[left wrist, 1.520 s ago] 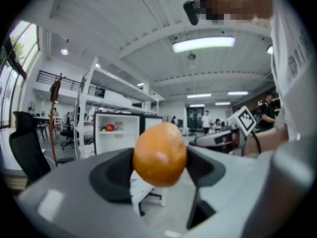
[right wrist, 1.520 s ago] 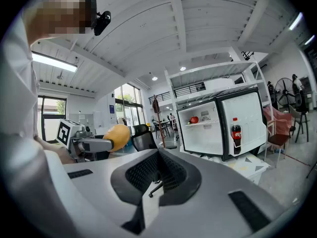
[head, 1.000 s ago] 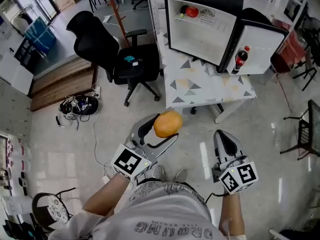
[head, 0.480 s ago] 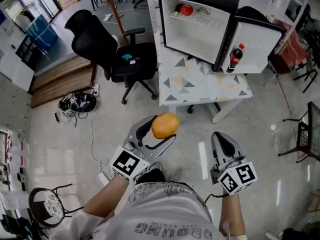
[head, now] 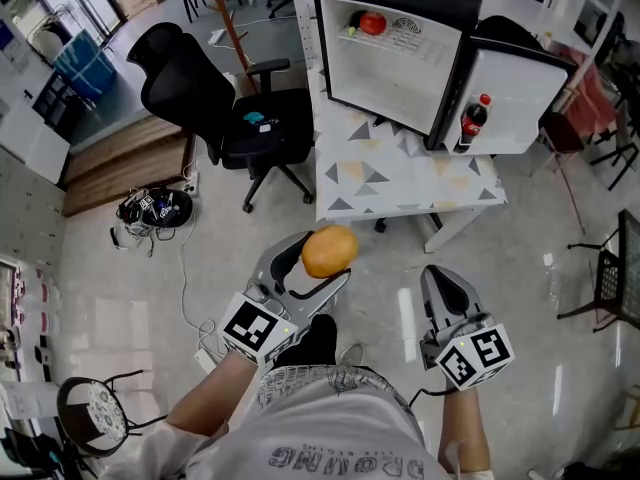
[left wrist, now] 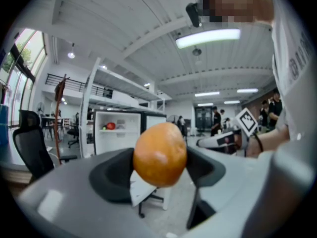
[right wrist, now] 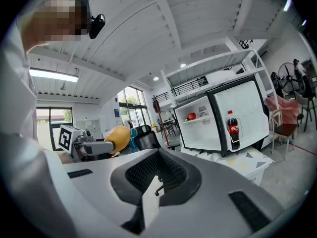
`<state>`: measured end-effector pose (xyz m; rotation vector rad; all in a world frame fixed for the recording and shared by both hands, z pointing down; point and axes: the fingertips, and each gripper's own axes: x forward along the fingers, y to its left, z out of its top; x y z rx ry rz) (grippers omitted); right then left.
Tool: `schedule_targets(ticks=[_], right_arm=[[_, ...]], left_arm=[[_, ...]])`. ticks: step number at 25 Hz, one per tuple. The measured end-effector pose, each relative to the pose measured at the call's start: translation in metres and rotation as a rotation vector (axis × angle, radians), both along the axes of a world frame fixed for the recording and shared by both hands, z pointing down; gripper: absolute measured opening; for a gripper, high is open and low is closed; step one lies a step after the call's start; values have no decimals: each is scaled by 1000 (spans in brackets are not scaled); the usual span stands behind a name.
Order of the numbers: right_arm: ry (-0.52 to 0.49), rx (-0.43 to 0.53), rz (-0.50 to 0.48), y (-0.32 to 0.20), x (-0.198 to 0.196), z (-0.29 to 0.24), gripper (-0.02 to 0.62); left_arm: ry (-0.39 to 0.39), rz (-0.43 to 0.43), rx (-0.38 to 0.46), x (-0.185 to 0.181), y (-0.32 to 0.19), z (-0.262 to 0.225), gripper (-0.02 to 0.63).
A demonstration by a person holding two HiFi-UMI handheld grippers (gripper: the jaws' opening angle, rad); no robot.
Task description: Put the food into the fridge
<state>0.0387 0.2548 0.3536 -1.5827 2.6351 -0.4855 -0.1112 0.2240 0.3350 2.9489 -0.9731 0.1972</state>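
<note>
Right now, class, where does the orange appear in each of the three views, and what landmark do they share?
Head view: orange, near the centre.
Left gripper view: orange, large, dead centre, between the jaws.
Right gripper view: orange, small, left of centre.
Shared landmark: the open fridge.

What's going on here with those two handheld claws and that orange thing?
A person holds a gripper in each hand. The left gripper is clamped on an orange fruit. The right gripper is shut and empty. Ahead, a small fridge stands open on a table, with a red fruit on its shelf and a cola bottle in the door. The orange fruit is not yet in the fridge.
</note>
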Motion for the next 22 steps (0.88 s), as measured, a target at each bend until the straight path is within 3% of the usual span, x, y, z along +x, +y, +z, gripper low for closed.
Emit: schedule_targets(ticks=[22], right_arm=[[1, -35, 50, -122, -4, 16, 2]], left_arm=[[4, 45, -37, -5, -126, 17, 328]])
